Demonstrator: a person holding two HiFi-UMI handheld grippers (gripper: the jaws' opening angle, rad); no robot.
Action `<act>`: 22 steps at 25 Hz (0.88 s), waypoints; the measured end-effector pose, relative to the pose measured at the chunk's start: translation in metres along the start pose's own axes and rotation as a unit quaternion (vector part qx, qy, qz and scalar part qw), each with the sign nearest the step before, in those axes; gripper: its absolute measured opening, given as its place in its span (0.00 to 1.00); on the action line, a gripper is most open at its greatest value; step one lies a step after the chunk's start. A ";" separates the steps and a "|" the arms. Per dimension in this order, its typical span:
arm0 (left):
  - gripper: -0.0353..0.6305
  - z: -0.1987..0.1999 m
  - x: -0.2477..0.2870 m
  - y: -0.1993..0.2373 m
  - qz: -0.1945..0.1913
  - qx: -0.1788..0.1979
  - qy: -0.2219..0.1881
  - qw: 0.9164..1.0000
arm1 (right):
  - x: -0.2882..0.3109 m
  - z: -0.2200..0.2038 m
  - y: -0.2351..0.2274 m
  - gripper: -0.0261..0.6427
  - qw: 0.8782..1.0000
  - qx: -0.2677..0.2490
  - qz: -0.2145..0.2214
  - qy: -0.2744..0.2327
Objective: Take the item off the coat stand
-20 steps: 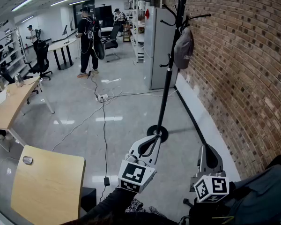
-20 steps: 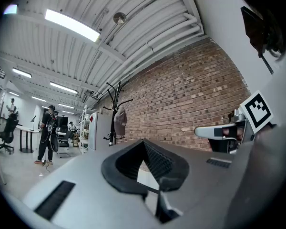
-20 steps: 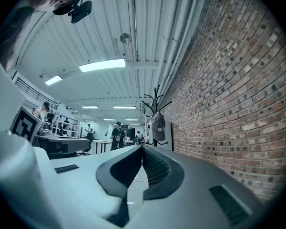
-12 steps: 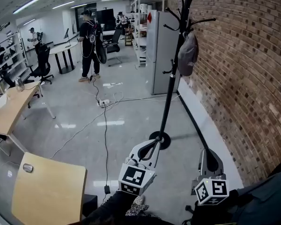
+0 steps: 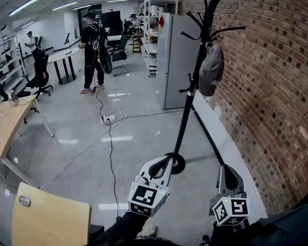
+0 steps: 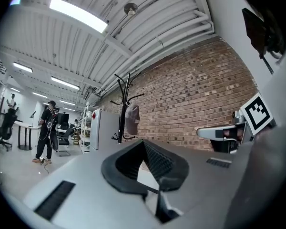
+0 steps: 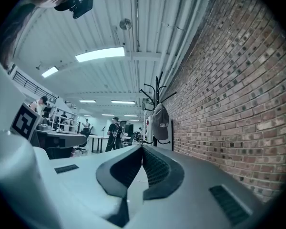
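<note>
A black coat stand (image 5: 194,86) rises from a round base (image 5: 173,163) on the floor beside the brick wall. A grey cap (image 5: 211,76) hangs from one of its upper hooks. Both grippers are held low in front of me, short of the stand and well below the cap. My left gripper (image 5: 166,161) points at the base, jaws shut and empty. My right gripper (image 5: 227,172) sits to its right, also shut with nothing in it. The left gripper view shows the cap (image 6: 132,119) far ahead of the left gripper (image 6: 143,144). In the right gripper view the cap (image 7: 160,123) hangs ahead of the right gripper (image 7: 142,150).
A brick wall (image 5: 277,86) runs along the right. A tall grey cabinet (image 5: 174,60) stands behind the stand. A cable and power strip (image 5: 109,119) lie on the floor. A person (image 5: 92,50) stands further back. Wooden tables (image 5: 51,219) are at the left.
The view has moved nearer to the coat stand, so stand and cap look bigger and further right. Both grippers keep their places in front of me, still shut.
</note>
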State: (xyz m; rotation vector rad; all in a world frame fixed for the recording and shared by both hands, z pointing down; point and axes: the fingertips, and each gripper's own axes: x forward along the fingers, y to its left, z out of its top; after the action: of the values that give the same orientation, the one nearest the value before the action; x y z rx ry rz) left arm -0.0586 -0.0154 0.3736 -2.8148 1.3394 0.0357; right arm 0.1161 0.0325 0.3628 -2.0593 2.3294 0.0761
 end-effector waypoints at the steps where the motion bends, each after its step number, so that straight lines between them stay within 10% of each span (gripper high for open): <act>1: 0.06 0.000 0.005 0.008 0.001 0.000 0.000 1.000 | 0.010 0.000 0.001 0.05 1.000 0.000 0.001 0.000; 22: 0.06 -0.010 0.094 0.088 -0.014 -0.006 0.005 1.000 | 0.132 -0.007 0.007 0.05 1.000 -0.003 0.000 0.002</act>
State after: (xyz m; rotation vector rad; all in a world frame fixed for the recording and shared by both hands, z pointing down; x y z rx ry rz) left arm -0.0670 -0.1442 0.3799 -2.8462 1.3057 0.0280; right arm 0.0931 -0.0979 0.3629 -2.0655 2.3337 0.0783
